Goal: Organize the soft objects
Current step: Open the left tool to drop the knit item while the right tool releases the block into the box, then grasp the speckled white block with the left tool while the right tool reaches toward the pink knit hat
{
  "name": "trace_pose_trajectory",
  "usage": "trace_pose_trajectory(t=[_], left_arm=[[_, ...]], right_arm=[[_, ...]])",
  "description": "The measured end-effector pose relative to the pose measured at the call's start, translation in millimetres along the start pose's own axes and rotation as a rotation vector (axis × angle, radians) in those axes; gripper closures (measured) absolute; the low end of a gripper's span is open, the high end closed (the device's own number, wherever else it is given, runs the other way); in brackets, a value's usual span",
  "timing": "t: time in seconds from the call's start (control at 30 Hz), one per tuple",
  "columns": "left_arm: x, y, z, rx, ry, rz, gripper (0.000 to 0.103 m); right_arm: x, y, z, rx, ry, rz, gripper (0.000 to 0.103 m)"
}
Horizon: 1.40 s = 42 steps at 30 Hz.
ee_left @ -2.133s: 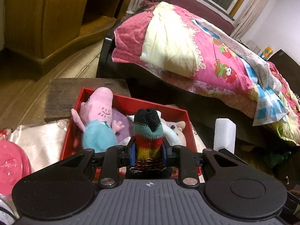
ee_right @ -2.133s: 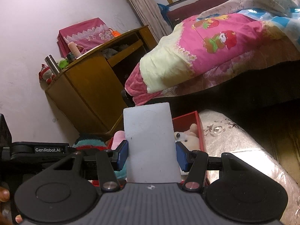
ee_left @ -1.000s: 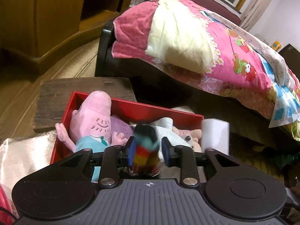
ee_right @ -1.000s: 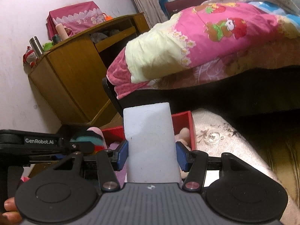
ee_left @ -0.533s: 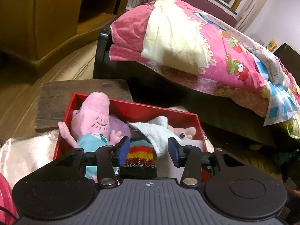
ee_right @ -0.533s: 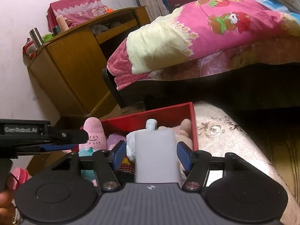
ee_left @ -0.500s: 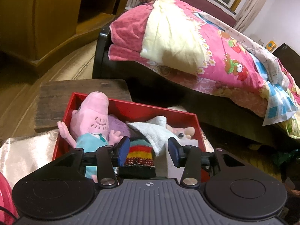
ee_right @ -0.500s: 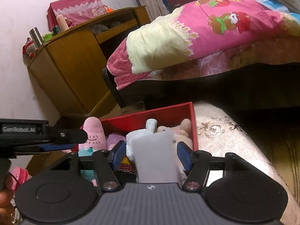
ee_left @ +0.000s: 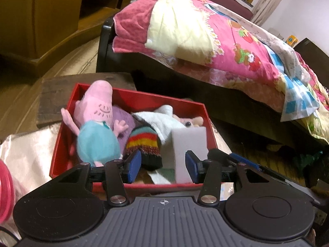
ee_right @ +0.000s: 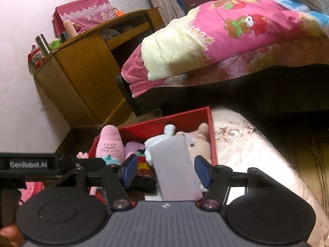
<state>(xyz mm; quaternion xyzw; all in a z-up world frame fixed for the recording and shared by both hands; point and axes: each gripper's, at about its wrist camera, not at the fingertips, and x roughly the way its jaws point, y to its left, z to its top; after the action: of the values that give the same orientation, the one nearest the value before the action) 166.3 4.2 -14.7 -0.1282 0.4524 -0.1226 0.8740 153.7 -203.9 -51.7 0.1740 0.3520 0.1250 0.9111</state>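
Observation:
A red box (ee_left: 131, 93) holds a pink pig plush (ee_left: 96, 123), a striped knit piece (ee_left: 144, 144), a white towel (ee_left: 158, 119), a small beige plush (ee_right: 197, 144) and a white sponge block (ee_left: 189, 142). My left gripper (ee_left: 162, 166) hovers over the box's near edge with its jaws opening. The knit piece's end lies low between the pads, untouched. My right gripper (ee_right: 165, 171) is open. The sponge block (ee_right: 174, 168) leans tilted between its pads, resting in the box, with a gap on the left side.
The box sits on a pale satin-covered surface (ee_right: 246, 144) beside a dark wooden board (ee_left: 61, 88). A bed with a pink quilt (ee_left: 205, 41) lies behind, a wooden cabinet (ee_right: 82, 72) at the far left. A pink lid (ee_left: 4, 187) shows at the left edge.
The left jaws spread and let the striped knit piece drop into the box. The right jaws let go of the sponge block, which sank into the box and tilted. Both grippers drew back slightly.

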Motion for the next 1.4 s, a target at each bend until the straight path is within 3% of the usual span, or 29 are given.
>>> trace_pose_trajectory(t=[0.3, 0.63, 1.1, 1.27, 1.4], left_arm=[[-11, -1, -13, 0.001, -0.001, 0.024, 0.054], [-29, 4, -43, 0.009, 0.036, 0.039, 0.054], [-58, 2, -102, 0.021, 0.111, -0.021, 0.053], [-63, 5, -130, 0.022, 0.165, -0.022, 0.053], [-71, 5, -152, -0.002, 0.218, -0.065, 0.052]], right_arm=[[-16, 13, -9, -0.033, -0.009, 0.006, 0.070], [-43, 6, -24, 0.018, -0.009, 0.003, 0.070], [-88, 13, -75, 0.065, 0.033, 0.036, 0.070], [-99, 10, -99, 0.091, 0.077, 0.033, 0.070], [-106, 9, -119, 0.104, 0.129, 0.032, 0.070]])
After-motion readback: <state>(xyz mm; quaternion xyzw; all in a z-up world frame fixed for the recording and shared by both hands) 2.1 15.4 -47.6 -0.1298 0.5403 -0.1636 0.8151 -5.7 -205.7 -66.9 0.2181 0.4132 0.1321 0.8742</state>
